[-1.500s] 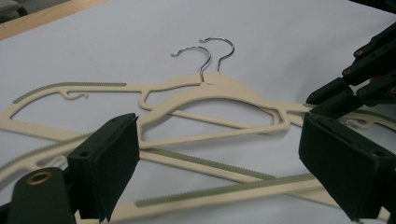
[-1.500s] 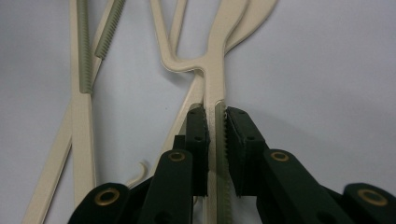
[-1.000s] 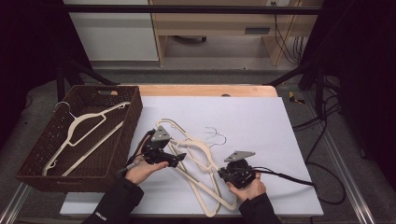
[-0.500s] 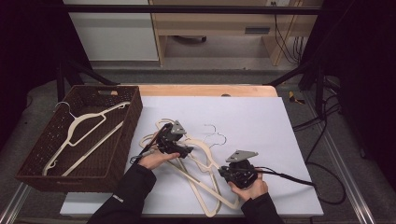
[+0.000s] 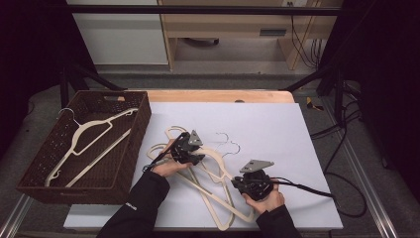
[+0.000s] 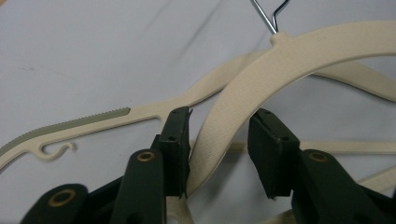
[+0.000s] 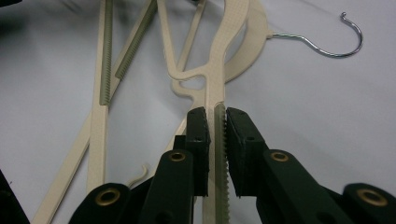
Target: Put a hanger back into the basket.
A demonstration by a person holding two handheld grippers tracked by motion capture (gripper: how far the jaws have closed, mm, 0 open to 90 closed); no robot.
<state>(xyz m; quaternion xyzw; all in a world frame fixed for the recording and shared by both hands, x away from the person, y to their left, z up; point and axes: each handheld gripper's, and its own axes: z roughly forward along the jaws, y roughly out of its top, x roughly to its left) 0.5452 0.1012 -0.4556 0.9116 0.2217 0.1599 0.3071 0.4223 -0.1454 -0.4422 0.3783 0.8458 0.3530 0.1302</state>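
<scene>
- Brown wicker basket [image 5: 133, 130] at worktop's left edge, one cream hanger [image 5: 81, 133] lying inside, hook toward far-left corner.
- White sheet [image 5: 277, 124] over worktop, wood strip visible along far edge.
- Pile of cream plastic hangers [image 5: 218, 201] near front edge, mid-worktop, overlapping, metal hooks [image 5: 229, 145] pointing toward right.
- Left gripper [image 5: 190, 151] over left part of pile, held by left hand [image 5: 166, 167]; jaws apart, straddling curved shoulder of top hanger [image 6: 261, 79], left pad touching it, right pad off it.
- Second hanger's ribbed arm [image 6: 65, 126] flat on sheet just beyond left jaw.
- Right gripper [image 5: 247, 182] near front edge, right hand [image 5: 265, 201] behind it; jaws clamped on ribbed arm of a hanger [image 7: 219, 93], pads tight on both sides.
- Cable [image 5: 307, 188] trailing toward right edge.
</scene>
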